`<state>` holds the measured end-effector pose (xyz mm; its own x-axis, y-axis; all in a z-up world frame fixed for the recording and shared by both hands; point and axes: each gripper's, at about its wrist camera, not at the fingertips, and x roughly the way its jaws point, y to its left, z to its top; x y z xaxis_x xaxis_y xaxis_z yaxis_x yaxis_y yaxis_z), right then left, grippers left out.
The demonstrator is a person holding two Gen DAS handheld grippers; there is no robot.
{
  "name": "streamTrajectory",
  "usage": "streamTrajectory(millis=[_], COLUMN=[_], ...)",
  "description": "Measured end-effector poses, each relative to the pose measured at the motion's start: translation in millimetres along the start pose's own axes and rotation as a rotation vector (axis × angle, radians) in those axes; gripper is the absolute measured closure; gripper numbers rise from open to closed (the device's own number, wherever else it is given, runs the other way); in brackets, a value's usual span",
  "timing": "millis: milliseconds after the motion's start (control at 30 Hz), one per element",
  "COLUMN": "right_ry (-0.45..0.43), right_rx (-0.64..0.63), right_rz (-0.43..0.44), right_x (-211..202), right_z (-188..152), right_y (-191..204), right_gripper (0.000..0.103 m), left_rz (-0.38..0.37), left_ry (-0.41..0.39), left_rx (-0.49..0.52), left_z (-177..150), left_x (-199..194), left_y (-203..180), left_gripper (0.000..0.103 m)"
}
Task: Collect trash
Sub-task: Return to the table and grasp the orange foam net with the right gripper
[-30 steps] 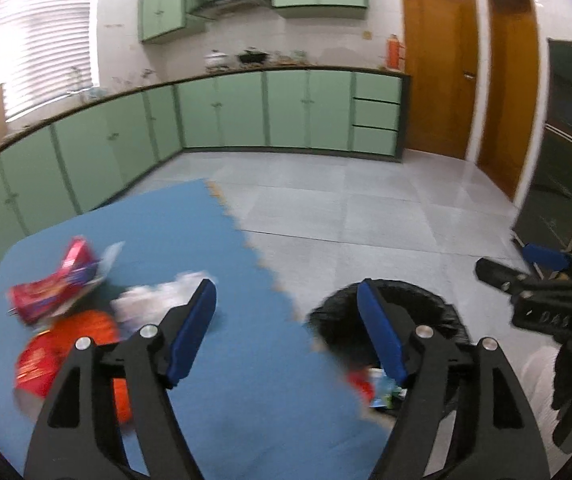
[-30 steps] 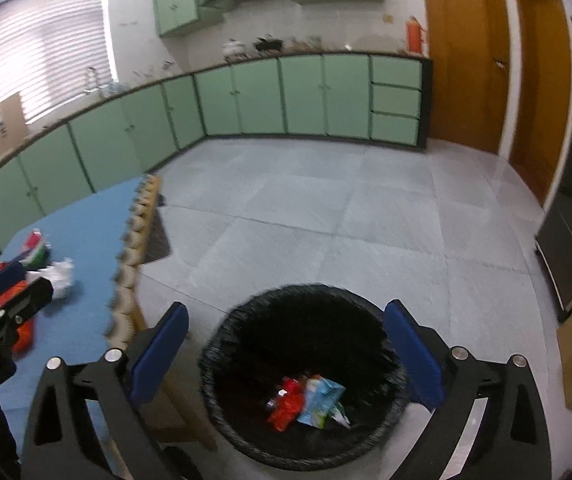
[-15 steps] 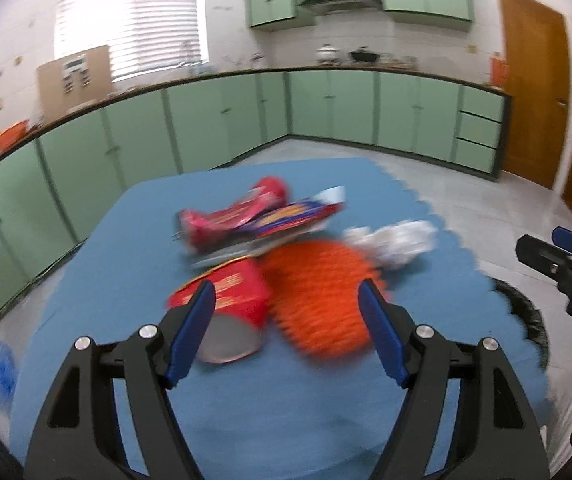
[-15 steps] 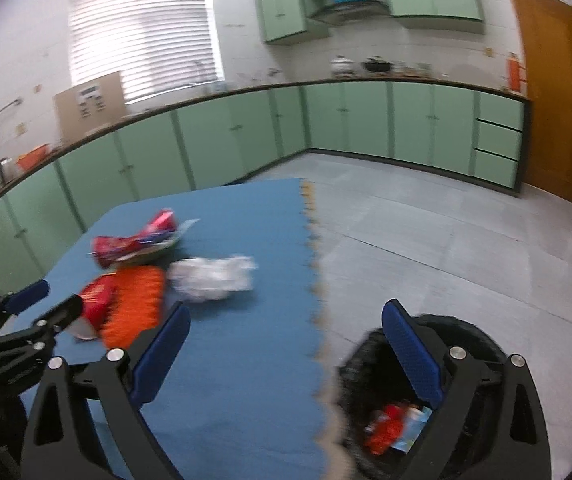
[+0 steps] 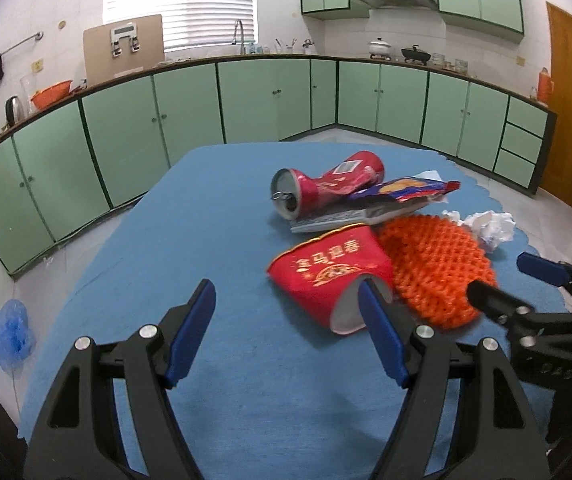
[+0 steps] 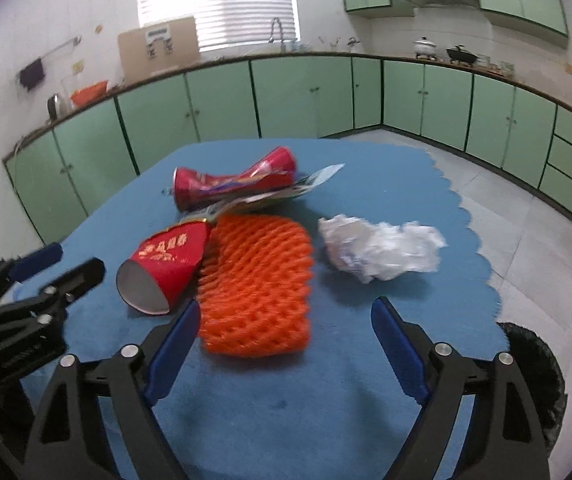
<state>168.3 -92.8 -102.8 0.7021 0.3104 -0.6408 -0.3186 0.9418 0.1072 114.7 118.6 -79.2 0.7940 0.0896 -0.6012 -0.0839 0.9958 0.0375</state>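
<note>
Swinging away from the bin and back over the blue mat [image 5: 213,216], both grippers now face the litter pile instead of the floor seen 1 second ago. Nearest, left gripper [image 5: 288,314]: jaws apart, nothing between them, right pad just beside the open mouth of the red paper cup [image 5: 328,270]. Right gripper [image 6: 286,334]: jaws apart and just been closing a little, empty, aimed at the near end of the orange foam net [image 6: 255,284]. Lying beside the net, to its right: crumpled white paper [image 6: 380,250]. Farther back: dented red can [image 5: 326,188] resting on a flattened snack wrapper [image 5: 402,194]. Black bin [image 6: 536,364] at the mat's right edge, low in the right wrist view. Meaning for the task, as a judgement: 1 drop-off finished, next pick beginning, with 5 pieces left on the mat and the cup and net as likely targets.
</note>
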Motion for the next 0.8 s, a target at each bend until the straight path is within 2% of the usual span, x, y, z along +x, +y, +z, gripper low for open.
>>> streamTrajectory(millis=[100, 233, 300, 400, 467, 800], right_ry=[0.033, 0.088, 0.078, 0.074, 0.073, 0.042], right_rx=[-0.002, 0.008, -0.009, -0.017, -0.008, -0.001], right_rz=[0.000, 0.054, 0.051, 0.049, 0.054, 0.076], right_x=[10, 18, 14, 11, 7, -27], right_z=[-2, -8, -9, -8, -7, -9], right_y=[3, 5, 7, 5, 1, -8], right_gripper=[0.021, 0.045, 0.050, 0.063, 0.076, 0.084], left_rz=[-0.001, -0.008, -0.016, -0.026, -0.032, -0.074], left_ry=[0.003, 0.005, 0.009, 0.009, 0.009, 0.015], left_rx=[-0.016, -0.025, -0.030, -0.031, -0.030, -0.012], left_z=[-3, -4, -4, -5, -4, 1], left_x=[2, 4, 5, 6, 6, 11], left_y=[7, 11, 12, 10, 8, -12], left_gripper=[0.031, 0.030, 0.030, 0.030, 0.030, 0.025])
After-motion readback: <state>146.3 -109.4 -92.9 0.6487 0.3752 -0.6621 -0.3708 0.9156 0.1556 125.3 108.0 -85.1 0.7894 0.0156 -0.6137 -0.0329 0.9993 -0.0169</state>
